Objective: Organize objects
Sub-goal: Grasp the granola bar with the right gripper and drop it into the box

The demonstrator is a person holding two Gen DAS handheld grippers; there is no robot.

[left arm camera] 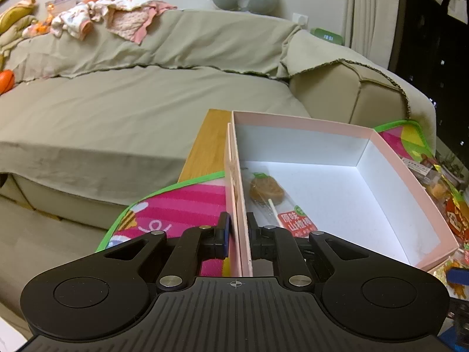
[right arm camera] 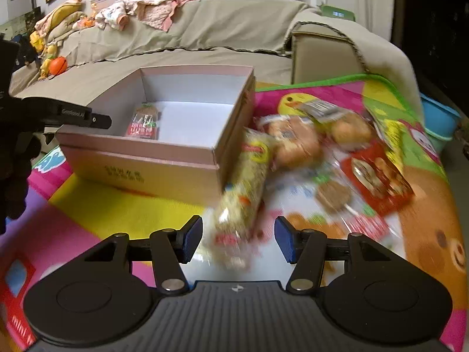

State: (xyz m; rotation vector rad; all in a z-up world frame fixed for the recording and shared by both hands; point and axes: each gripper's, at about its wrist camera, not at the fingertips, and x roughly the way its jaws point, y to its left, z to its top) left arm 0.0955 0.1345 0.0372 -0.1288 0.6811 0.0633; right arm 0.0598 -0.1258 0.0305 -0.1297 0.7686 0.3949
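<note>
Mid-sorting: left tongs (left arm camera: 238,234) pinching the pink box (left arm camera: 410,182) wall, steadying it, one hawthorn lollipop (left arm camera: 272,196) already inside. Right tongs (right arm camera: 239,239) spread around the yellow noodle-snack pack (right arm camera: 246,182) on the mat (right arm camera: 117,205). Next, probably: close, lift, drop into box.

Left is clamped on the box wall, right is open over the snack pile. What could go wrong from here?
1. The left gripper pinches only the pink box's thin wall; pulling could bend it or tip the box.
2. The snack packets overlap, so the right gripper, open over the long packet, may drag neighbours along.
</note>
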